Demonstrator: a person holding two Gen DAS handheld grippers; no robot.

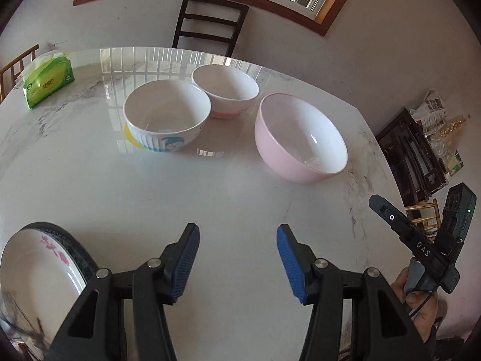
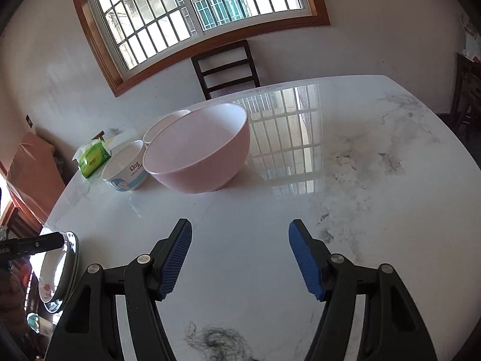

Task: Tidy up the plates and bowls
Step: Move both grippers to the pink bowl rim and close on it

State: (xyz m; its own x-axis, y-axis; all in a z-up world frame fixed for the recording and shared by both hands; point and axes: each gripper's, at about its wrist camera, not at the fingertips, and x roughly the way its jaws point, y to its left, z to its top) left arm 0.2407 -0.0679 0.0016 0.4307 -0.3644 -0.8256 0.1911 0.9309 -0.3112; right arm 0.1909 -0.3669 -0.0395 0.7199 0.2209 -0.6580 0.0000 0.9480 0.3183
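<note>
Three bowls stand on the white marble table [image 1: 150, 195]: a large pink bowl [image 1: 297, 141] at right, a white bowl with a blue cartoon [image 1: 166, 115] at centre, and a white bowl with a pink base [image 1: 225, 90] behind it. A white plate with pink flowers [image 1: 39, 273] lies at the near left edge. My left gripper [image 1: 237, 258] is open and empty above the bare table, short of the bowls. In the right wrist view my right gripper [image 2: 240, 258] is open and empty, with the pink bowl [image 2: 198, 153], the cartoon bowl [image 2: 126, 168] and the plate [image 2: 57, 273] ahead and to the left.
A green tissue pack [image 1: 48, 81] lies at the far left of the table. A dark chair [image 1: 210, 27] stands behind the far edge under the window. Dark furniture with clutter [image 1: 421, 150] stands to the right of the table. The other gripper's body [image 1: 421, 240] shows at right.
</note>
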